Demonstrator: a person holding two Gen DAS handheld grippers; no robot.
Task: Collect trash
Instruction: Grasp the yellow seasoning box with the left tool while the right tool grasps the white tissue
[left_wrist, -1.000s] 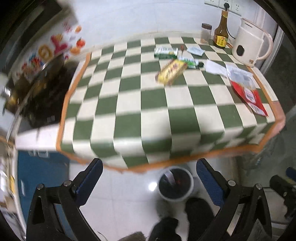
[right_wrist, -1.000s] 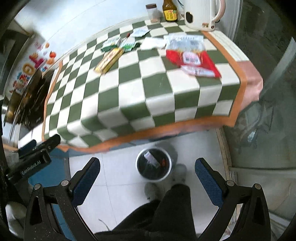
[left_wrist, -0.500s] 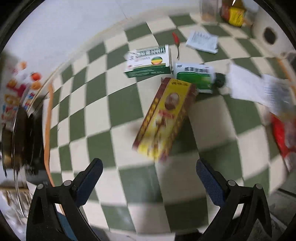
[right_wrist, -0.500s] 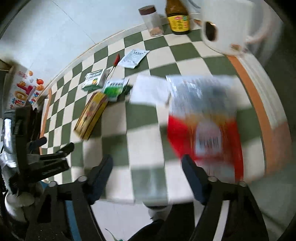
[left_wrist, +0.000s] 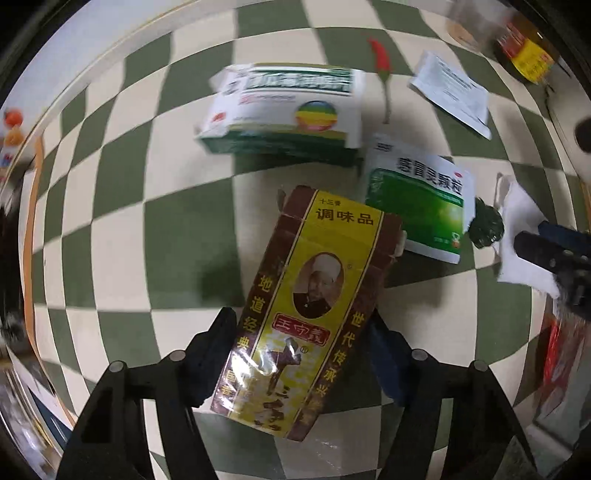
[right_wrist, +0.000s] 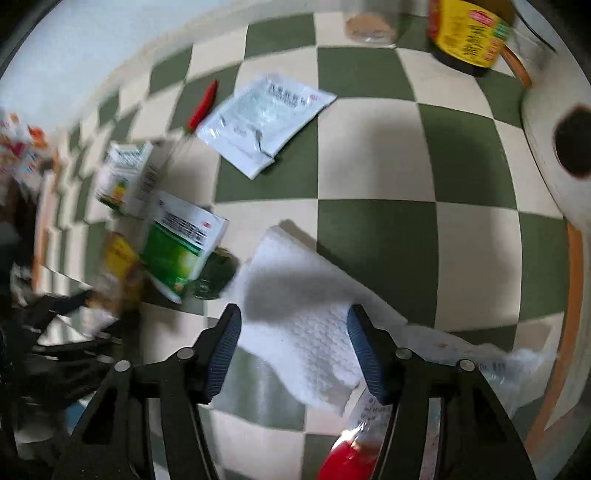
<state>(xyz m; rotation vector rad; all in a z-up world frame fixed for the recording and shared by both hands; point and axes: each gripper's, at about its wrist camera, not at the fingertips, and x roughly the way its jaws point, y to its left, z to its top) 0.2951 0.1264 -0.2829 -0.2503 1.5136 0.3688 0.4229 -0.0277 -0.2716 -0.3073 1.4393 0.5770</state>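
On checkered desk (left_wrist: 110, 258), left tongs (left_wrist: 299, 354) spread, straddling yellow seasoning box (left_wrist: 310, 317): light, stiff cardboard, glossy faces, likely best gripped across long sides. Beyond: green sachet (left_wrist: 417, 206), soft foil. Right tongs (right_wrist: 293, 350) spread over white paper towel (right_wrist: 306, 325): limp, dimpled, crushable, likely pinched at middle.

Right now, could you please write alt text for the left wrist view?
The left gripper straddles the near end of a yellow-and-brown seasoning box on a green-and-cream checkered tablecloth. Beyond lie a white-and-green medicine box, a green sachet and a red chili.
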